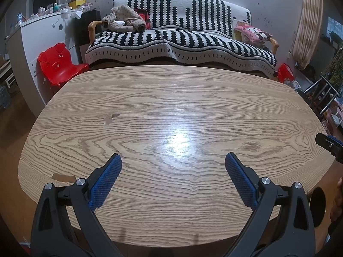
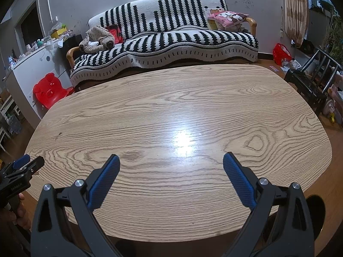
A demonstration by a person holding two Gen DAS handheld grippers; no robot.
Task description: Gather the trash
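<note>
1. The left claw (image 1: pixel 173 160) hangs over the near edge of the bench (image 1: pixel 171 98), fingers spread wide, nothing between the blue pads (image 1: pixel 107 177).
2. The right claw (image 2: pixel 171 160) is likewise released and empty, over the same bench (image 2: pixel 193 90) just to the right of the left one; each claw shows at the edge of the other's view.
3. Trash: a small brown scrap (image 1: pixel 63 177) lies on the bench near its left front edge, just left of the left claw. Whether it is paper or a chip in the veneer, I cannot tell. A small chipped mark (image 1: pixel 112 117) sits farther in on the left half.
4. Beyond the bench stands a sofa (image 1: pixel 182 36) with a black-and-white cover; a red chair (image 1: pixel 59 64) is at its left, a pink pillow (image 1: pixel 253 33) on its right end.
</note>
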